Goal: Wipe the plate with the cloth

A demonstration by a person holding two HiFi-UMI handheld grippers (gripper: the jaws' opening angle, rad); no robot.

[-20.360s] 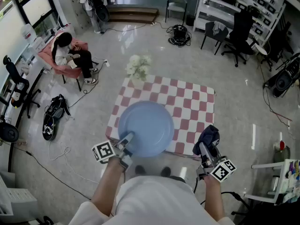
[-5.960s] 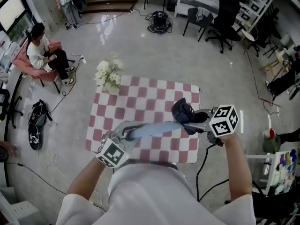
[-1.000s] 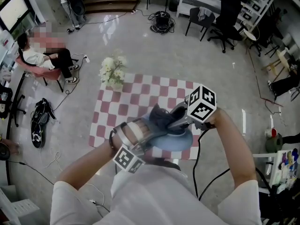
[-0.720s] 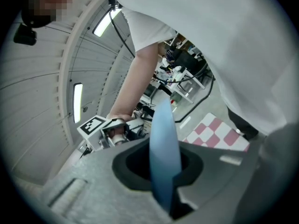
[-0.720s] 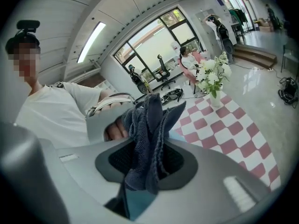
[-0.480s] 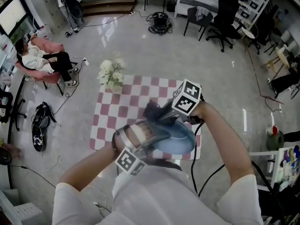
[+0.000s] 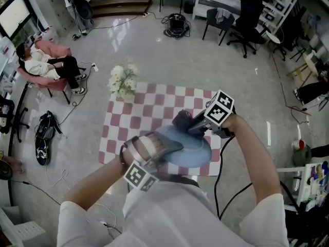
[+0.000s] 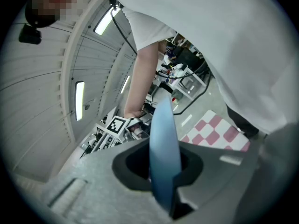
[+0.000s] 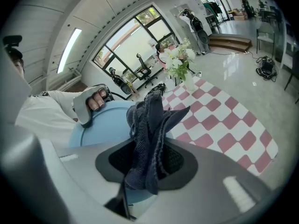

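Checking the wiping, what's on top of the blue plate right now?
The dark cloth, shut in the right gripper, sits on the plate near its far rim. The plate surface under the cloth is covered.

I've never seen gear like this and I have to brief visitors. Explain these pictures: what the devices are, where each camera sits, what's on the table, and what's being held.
There is no robot here. A person holds a pair of hand-operated tongs in each hand. One picture comes from a camera on their head, looking down. The other two come from cameras riding on each tool, looking along it. The left tongs are clamped on the rim of a blue plate, held over a checked table. The right tongs grip a dark cloth at the plate's face. White flowers stand at the table's far corner.
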